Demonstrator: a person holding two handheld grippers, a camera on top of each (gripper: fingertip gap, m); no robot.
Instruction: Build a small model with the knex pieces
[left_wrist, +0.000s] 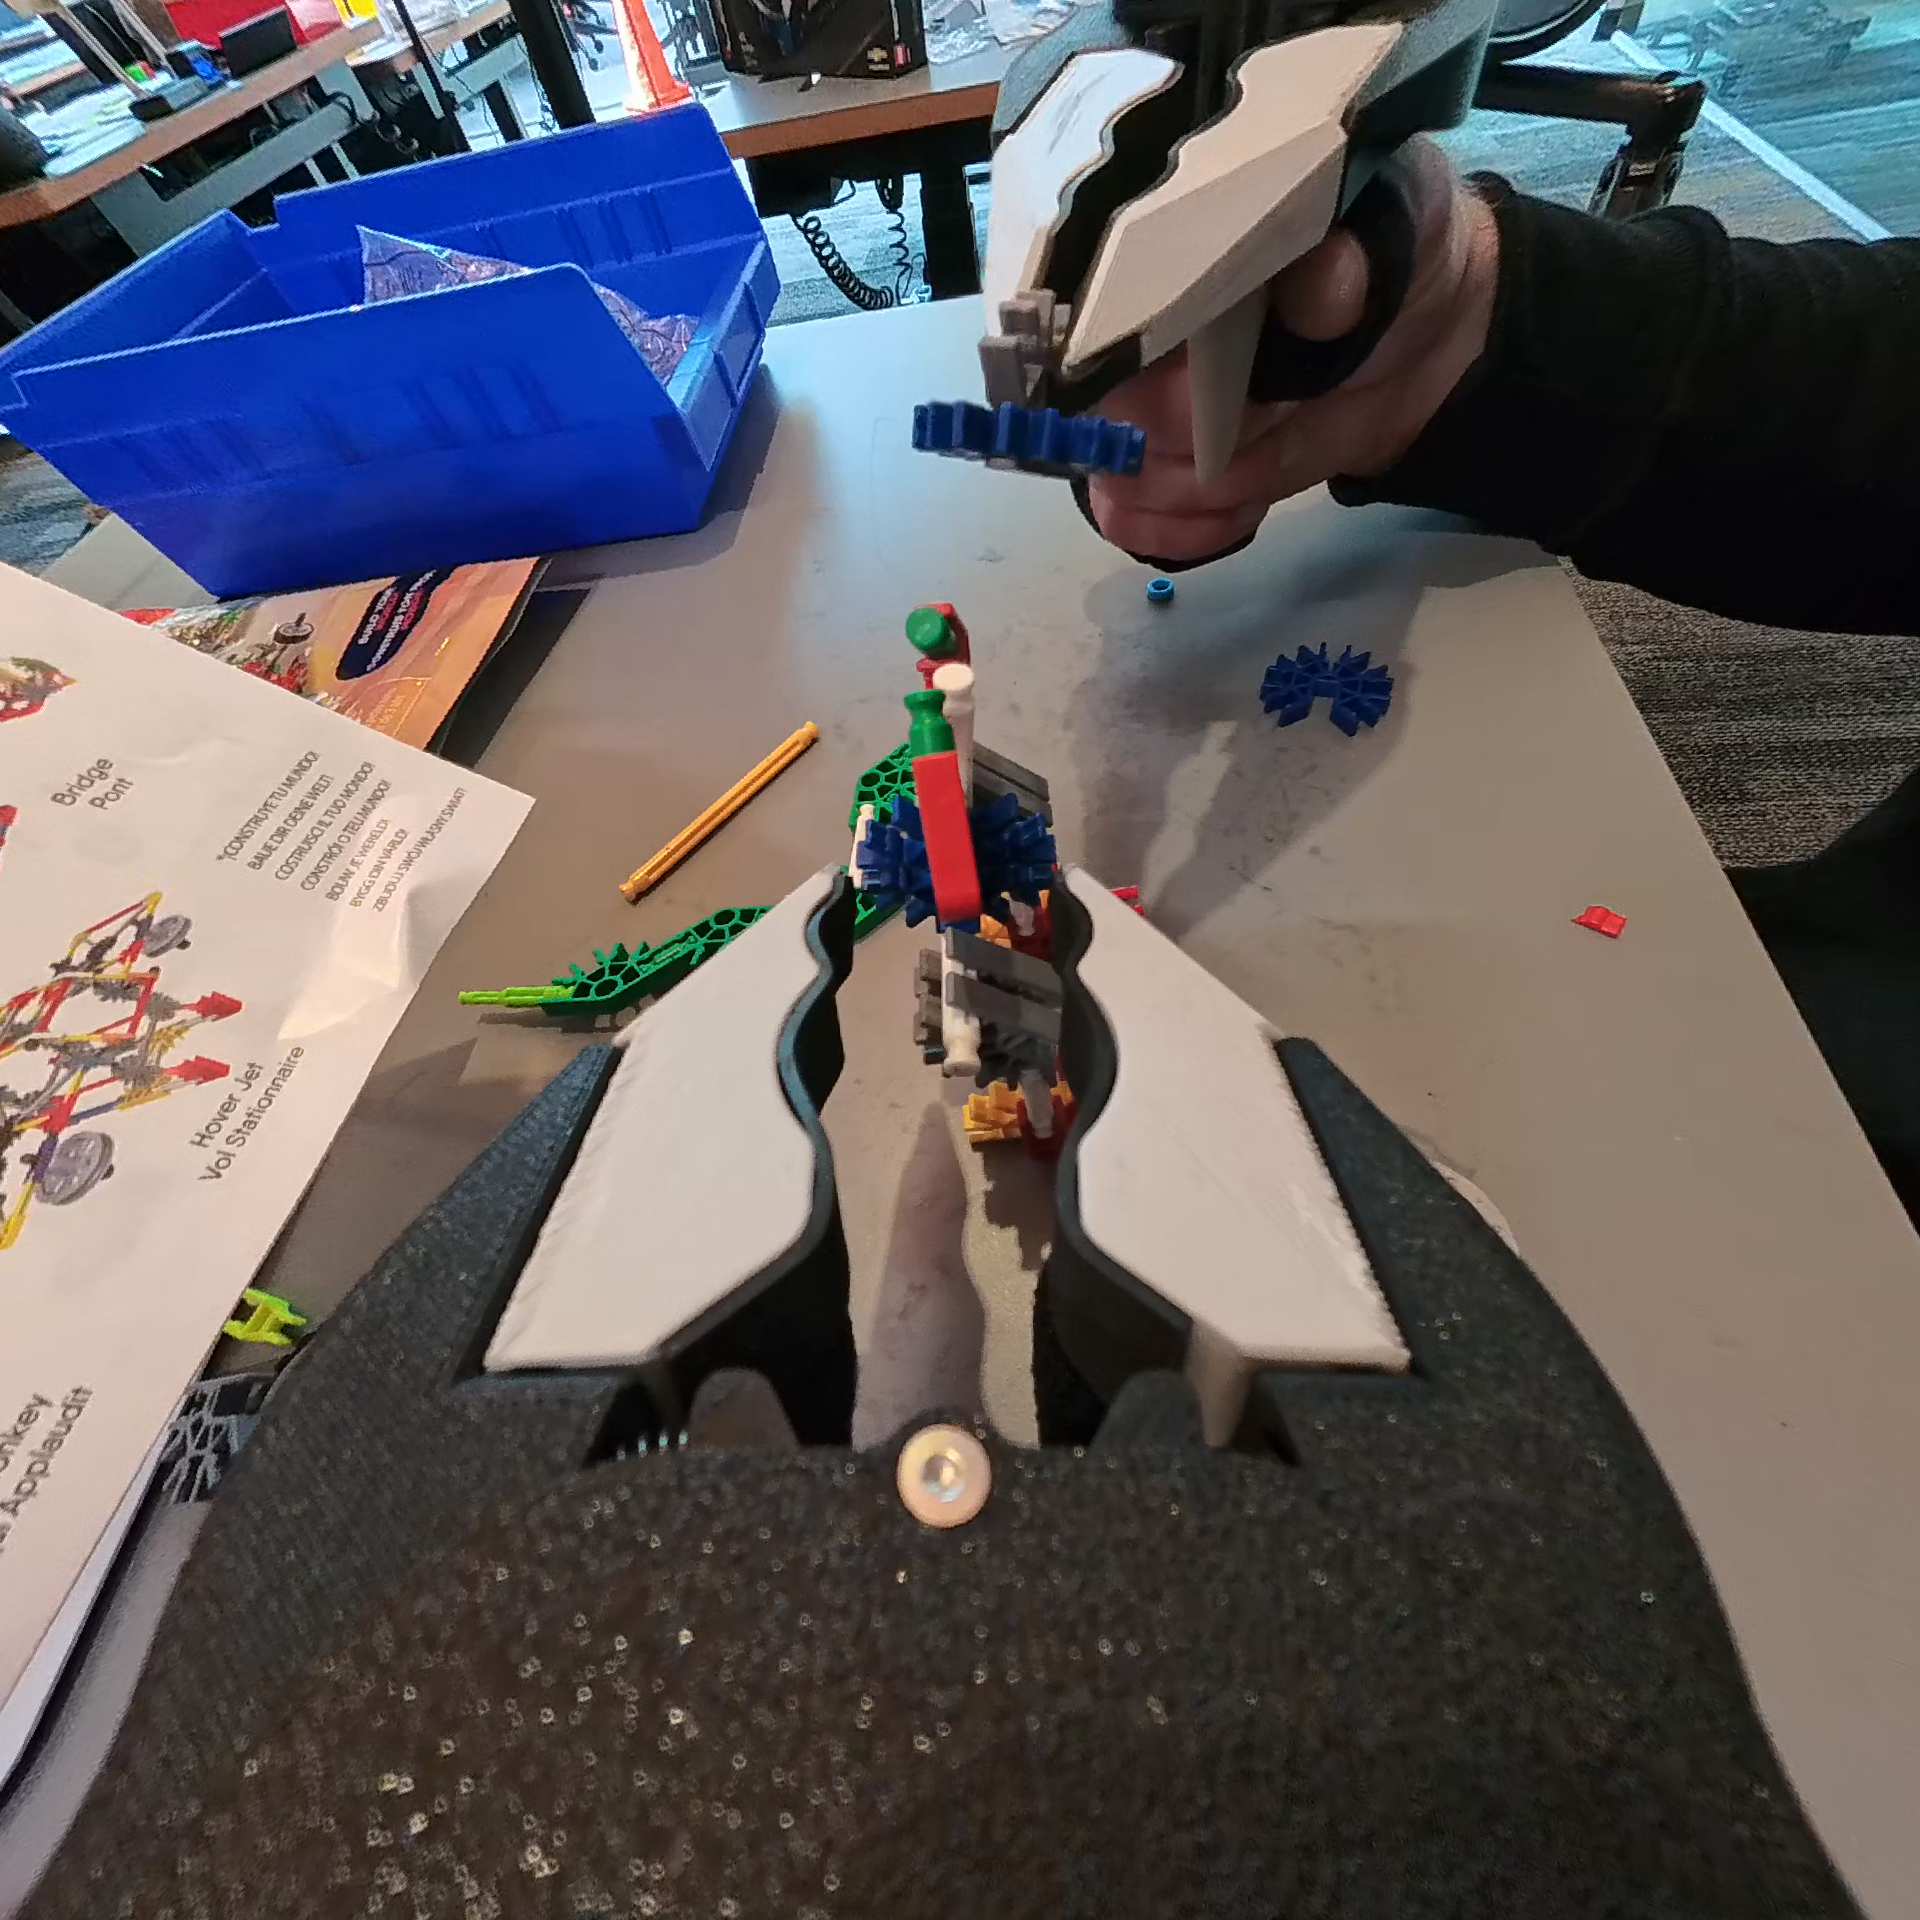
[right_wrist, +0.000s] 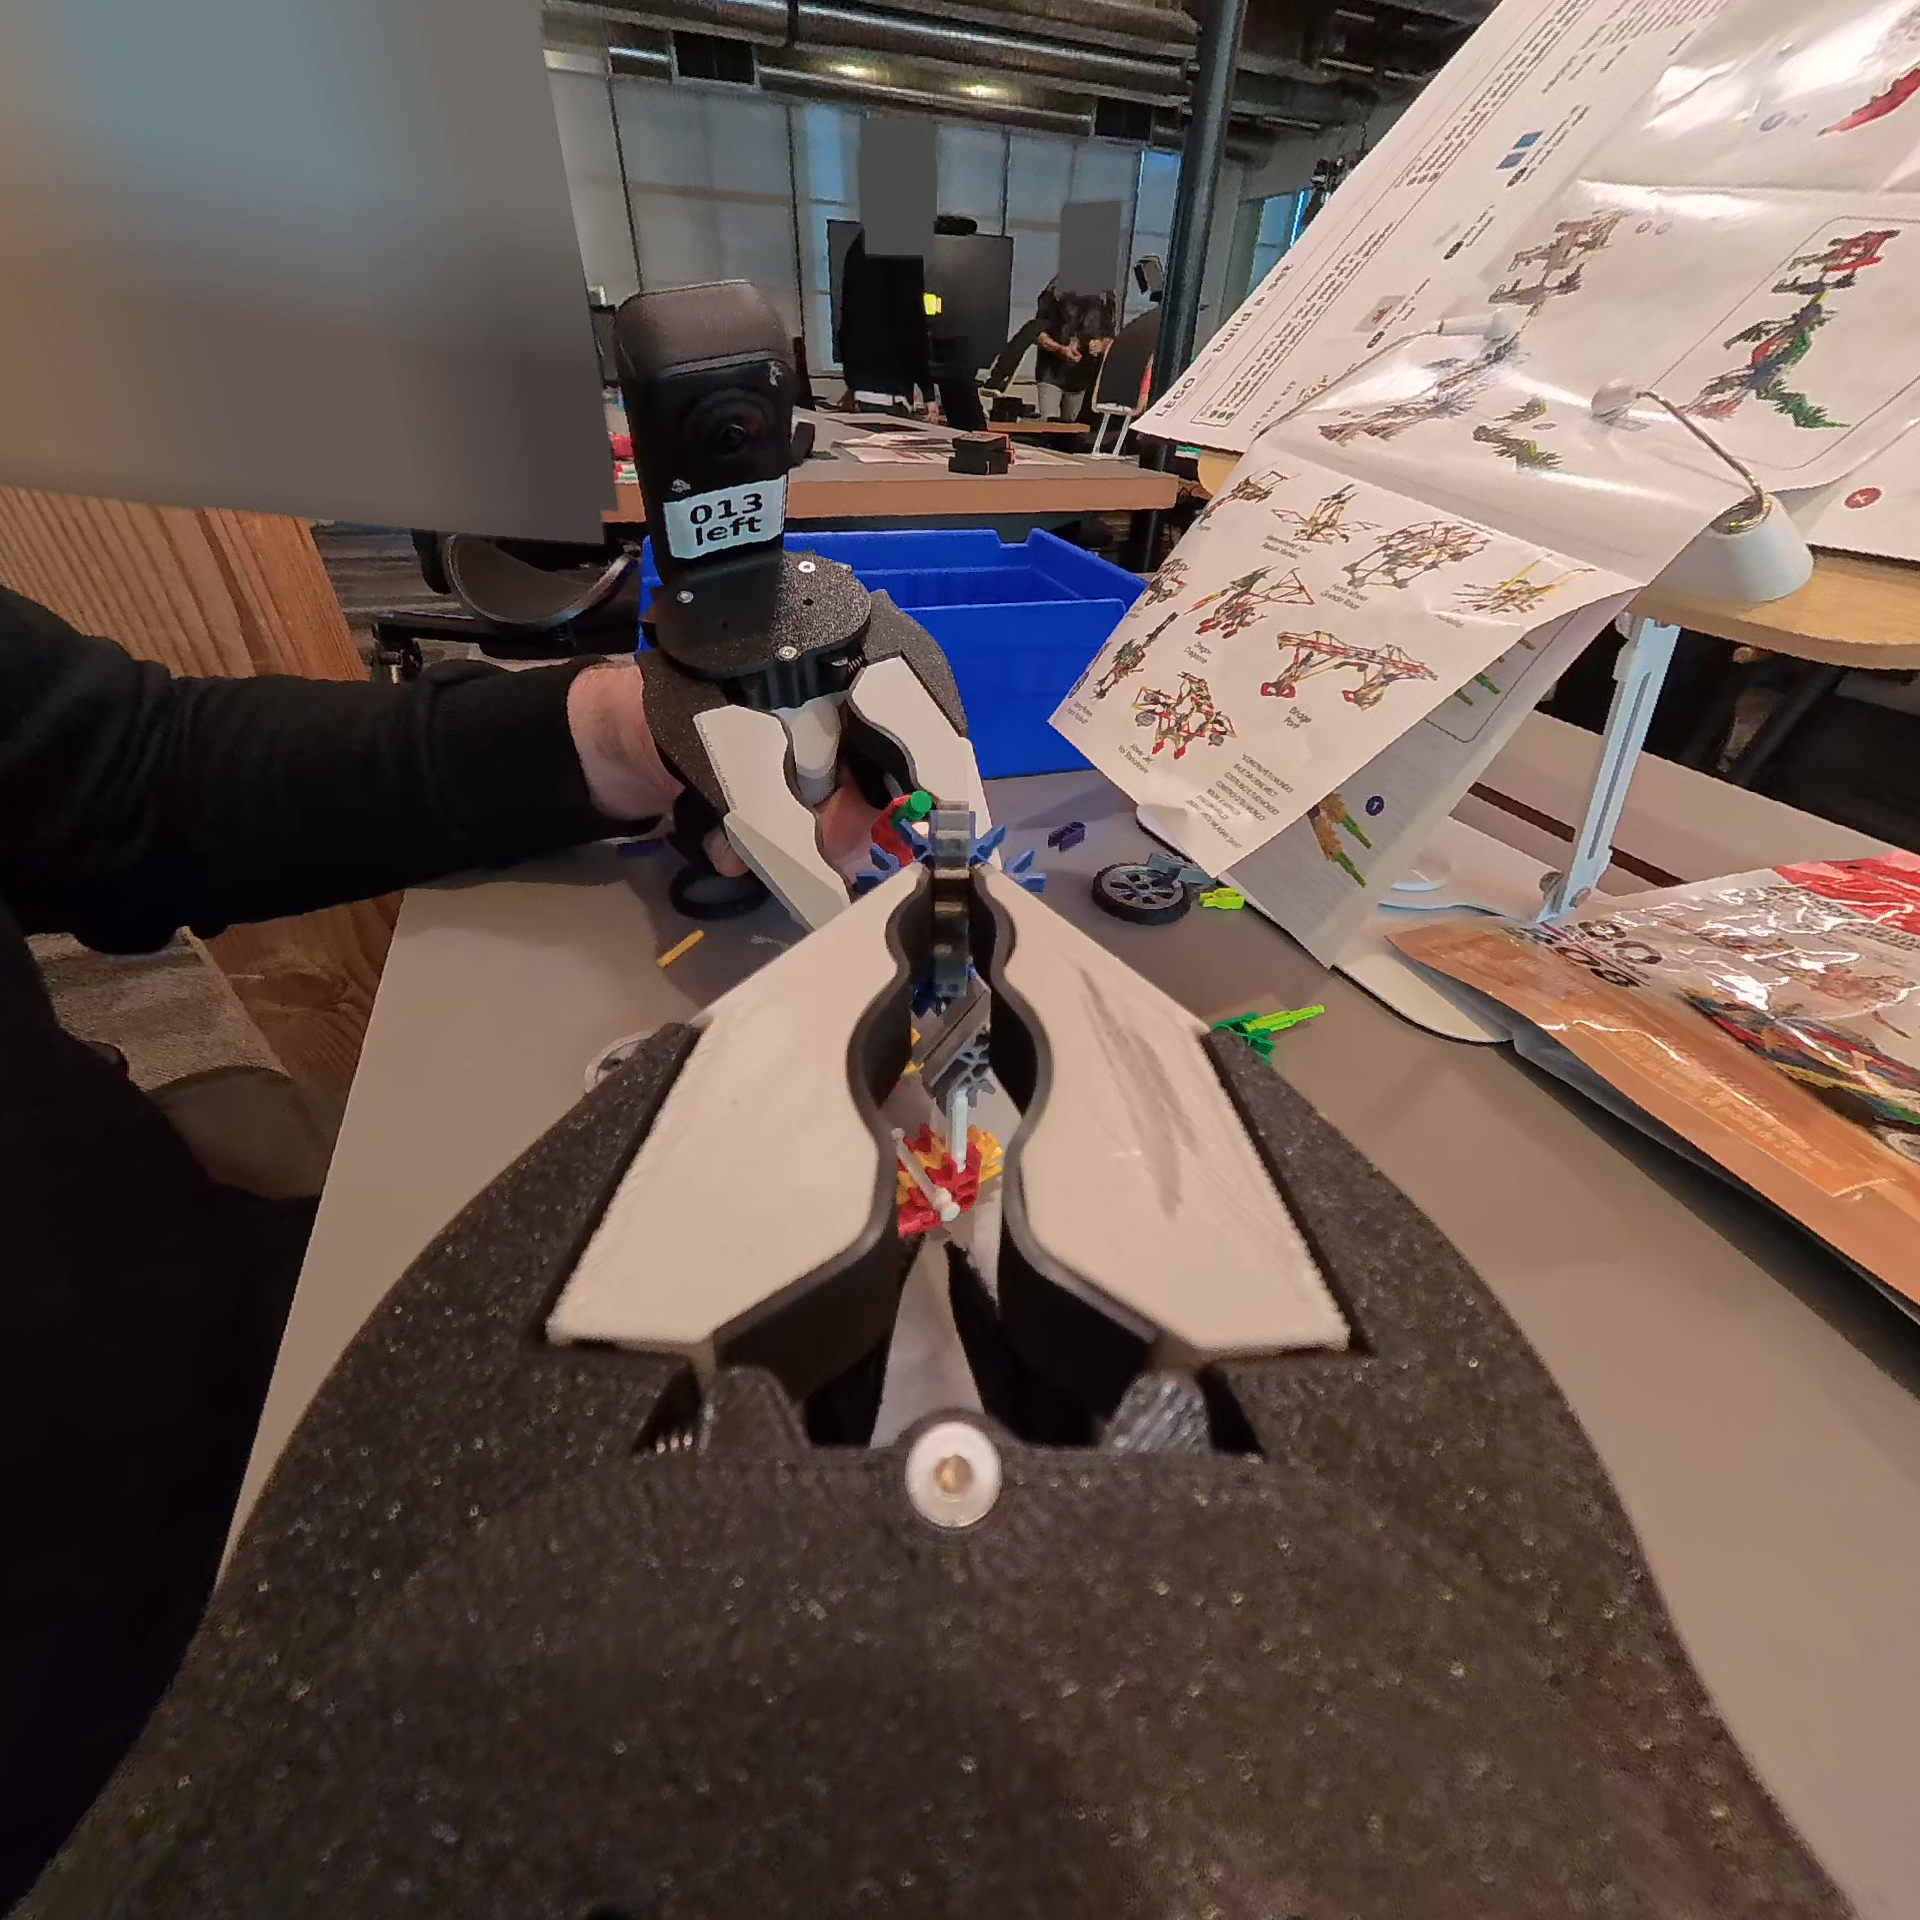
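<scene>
While the left gripper (left_wrist: 951, 909) reaches over the grey table (left_wrist: 1455, 1039), its fingers stand apart around a small construction-toy model (left_wrist: 951, 831) of red, blue, green, white and grey pieces, which sits upright between the tips; whether the pads actually touch it I cannot tell. Over in the right wrist view, the right gripper (right_wrist: 951, 883) is clamped on a grey connector piece (right_wrist: 951, 894), and from the left camera that piece carries a blue toothed connector (left_wrist: 1029, 442) hanging just above and beyond the model. Loose bits lie about: a yellow rod (left_wrist: 719, 810) to the model's left, a green lattice piece (left_wrist: 644, 961) beside it, a blue snowflake connector (left_wrist: 1327, 691) well off to the right. A blue bin (left_wrist: 416, 416) sits at the back left, with an instruction sheet (left_wrist: 208, 987) near it
</scene>
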